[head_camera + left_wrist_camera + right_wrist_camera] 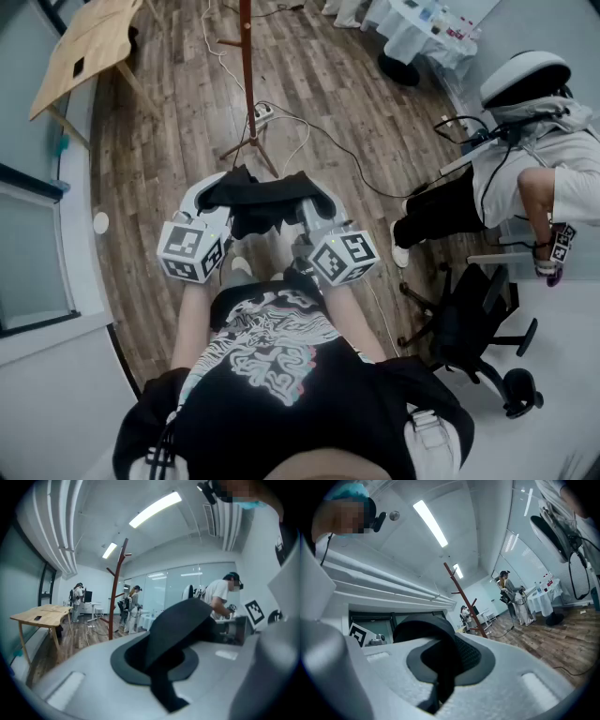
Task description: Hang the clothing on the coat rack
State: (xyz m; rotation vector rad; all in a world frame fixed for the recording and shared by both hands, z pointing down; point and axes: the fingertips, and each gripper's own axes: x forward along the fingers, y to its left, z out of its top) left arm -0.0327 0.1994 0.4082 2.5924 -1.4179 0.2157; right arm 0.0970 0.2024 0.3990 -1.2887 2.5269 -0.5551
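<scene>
A black piece of clothing (263,202) hangs bunched between my two grippers, held up in front of the person's chest. My left gripper (214,194) is shut on its left end and my right gripper (317,197) is shut on its right end. In the left gripper view the dark cloth (180,623) fills the shut jaws (161,665). The right gripper view likewise shows the cloth (429,637) pinched in the jaws (440,667). The reddish-brown coat rack (247,66) stands on the wooden floor straight ahead, apart from the clothing; its branched top (119,569) (457,585) is bare.
A wooden table (82,47) stands at the far left. A seated person (525,178) and a black office chair (478,328) are at the right. Cables and a power strip (263,112) lie around the rack's feet. A white-draped table (412,33) is at the back.
</scene>
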